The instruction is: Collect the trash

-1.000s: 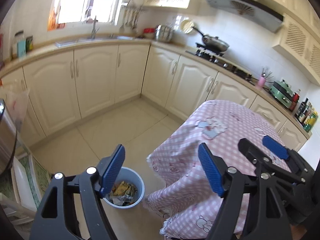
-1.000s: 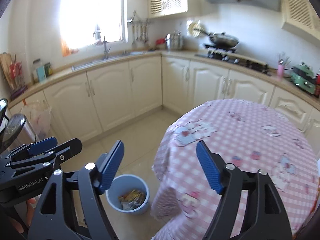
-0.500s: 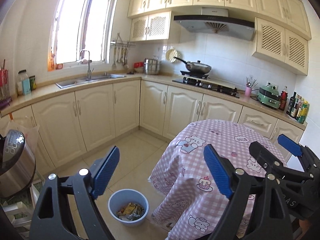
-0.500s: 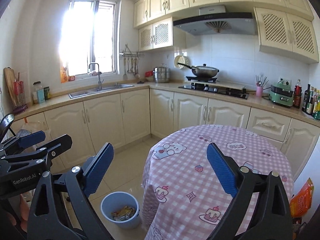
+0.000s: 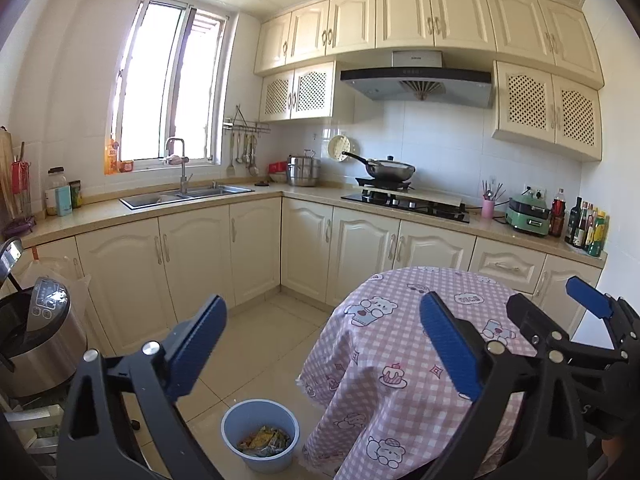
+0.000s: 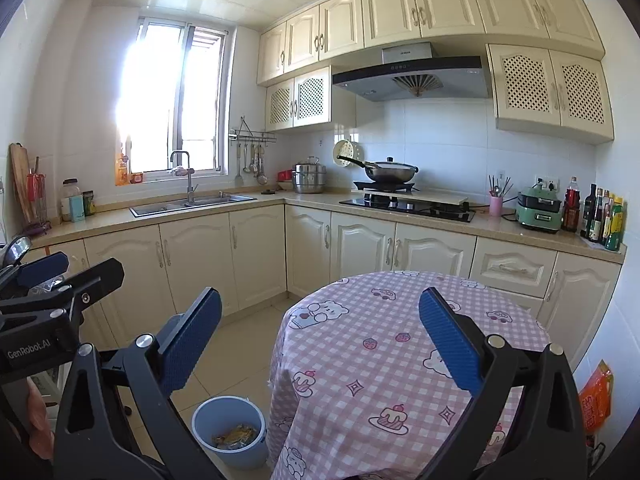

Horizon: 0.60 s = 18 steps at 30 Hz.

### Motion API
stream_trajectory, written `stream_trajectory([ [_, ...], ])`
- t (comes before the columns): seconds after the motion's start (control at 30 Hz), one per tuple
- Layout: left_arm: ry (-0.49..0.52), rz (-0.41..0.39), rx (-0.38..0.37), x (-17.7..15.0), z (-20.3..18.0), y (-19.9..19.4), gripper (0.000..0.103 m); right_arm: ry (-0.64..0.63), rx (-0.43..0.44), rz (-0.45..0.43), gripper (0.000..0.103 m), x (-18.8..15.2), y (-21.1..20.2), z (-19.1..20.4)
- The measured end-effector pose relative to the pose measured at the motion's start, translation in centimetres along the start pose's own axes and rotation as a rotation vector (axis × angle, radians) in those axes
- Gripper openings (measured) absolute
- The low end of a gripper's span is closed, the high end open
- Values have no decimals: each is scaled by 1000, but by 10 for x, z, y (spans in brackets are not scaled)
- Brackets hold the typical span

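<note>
Left wrist view has the blue bucket sitting on the tile floor, just beside the hanging edge of the pink checked tablecloth on the round table. Inside the bucket there's a small heap of crumpled wrappers, yellowish and grey, only covering the bottom. The right wrist view shows the same bucket low down on the left of the table, same trash in it. Left gripper has its blue pads spread wide apart with nothing between them, and the right gripper is the same, wide open and empty, hovering above the tabletop. Off to the left there's a steel rice cooker with its lid up; can't see what's in it. An orange packet shows by the wall on the right. Compared with a second ago, both cameras have tilted up and pulled back, so the bucket sits lower in view and the upper cabinets now show.
</note>
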<state>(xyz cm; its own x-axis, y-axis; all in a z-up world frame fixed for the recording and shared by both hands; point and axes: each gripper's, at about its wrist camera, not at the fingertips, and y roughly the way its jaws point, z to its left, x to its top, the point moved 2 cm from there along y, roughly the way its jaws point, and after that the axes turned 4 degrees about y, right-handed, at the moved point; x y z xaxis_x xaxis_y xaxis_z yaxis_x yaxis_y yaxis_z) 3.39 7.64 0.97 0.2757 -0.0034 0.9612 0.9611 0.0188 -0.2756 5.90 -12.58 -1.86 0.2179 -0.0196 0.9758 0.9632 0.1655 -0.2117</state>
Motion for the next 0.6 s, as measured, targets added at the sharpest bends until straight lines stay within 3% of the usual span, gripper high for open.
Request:
stream_trajectory([
  [0.6, 53, -57, 31, 2, -28, -23, 95, 4, -45, -65, 96, -4, -30, -19],
])
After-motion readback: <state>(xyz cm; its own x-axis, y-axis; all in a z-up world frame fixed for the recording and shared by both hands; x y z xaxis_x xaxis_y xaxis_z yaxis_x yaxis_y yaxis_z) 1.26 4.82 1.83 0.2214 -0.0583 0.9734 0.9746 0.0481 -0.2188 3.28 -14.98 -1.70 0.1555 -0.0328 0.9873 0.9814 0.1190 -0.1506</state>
